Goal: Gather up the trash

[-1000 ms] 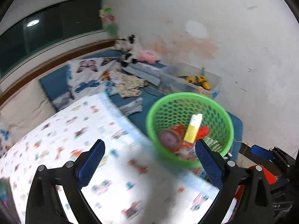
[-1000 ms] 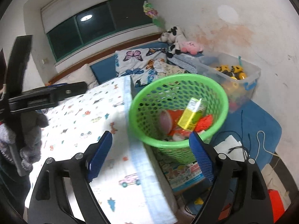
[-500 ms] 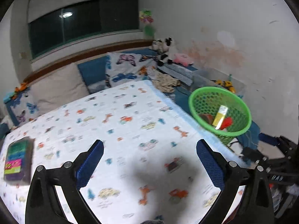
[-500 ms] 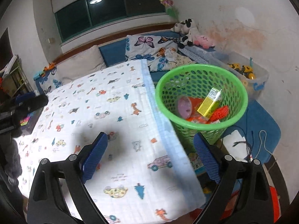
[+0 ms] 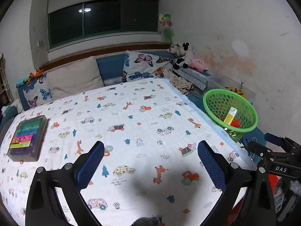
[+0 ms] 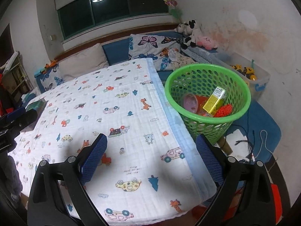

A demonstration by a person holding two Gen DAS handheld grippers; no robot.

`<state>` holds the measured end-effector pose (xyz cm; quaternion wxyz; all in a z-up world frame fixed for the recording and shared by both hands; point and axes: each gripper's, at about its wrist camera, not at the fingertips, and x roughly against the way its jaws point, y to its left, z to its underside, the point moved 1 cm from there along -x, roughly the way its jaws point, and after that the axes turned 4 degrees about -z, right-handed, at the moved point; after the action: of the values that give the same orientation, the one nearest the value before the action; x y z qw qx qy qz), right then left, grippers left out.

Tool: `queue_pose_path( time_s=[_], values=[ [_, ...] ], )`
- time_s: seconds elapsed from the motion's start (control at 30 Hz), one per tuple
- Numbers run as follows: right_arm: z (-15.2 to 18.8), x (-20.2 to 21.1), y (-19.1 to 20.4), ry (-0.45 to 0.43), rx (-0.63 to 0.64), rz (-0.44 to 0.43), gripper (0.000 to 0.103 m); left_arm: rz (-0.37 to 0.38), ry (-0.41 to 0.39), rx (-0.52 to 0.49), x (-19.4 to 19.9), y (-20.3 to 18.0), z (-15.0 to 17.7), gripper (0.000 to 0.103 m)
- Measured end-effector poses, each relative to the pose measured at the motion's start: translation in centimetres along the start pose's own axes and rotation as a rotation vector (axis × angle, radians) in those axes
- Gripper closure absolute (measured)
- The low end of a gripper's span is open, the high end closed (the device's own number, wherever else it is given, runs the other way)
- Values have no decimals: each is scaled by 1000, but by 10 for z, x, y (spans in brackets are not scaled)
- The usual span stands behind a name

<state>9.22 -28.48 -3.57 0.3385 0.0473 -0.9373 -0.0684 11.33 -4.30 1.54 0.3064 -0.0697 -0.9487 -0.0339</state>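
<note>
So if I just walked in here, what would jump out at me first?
Probably the bright green plastic mesh basket beside the bed's right edge, holding a yellow carton and orange-red scraps. Next, the white blanket printed with little cars and giraffes spread across the bed, with a clear box of coloured items lying at its far left. Both pairs of blue-padded gripper fingers hover open and empty.
</note>
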Motion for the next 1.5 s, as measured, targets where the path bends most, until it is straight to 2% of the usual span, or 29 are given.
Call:
queue_pose_path(
  time_s=[0.2, 0.5, 1.5],
  values=[
    [5, 4, -1, -2, -16, 3, 8, -48, 1, -7, 2, 1, 11, 7],
    [7, 6, 4, 1, -8, -3, 8, -38, 10, -1, 4, 0, 16, 7],
    [6, 5, 12, 10, 19, -4, 7, -84, 55, 67, -5, 17, 30, 7]
  ],
)
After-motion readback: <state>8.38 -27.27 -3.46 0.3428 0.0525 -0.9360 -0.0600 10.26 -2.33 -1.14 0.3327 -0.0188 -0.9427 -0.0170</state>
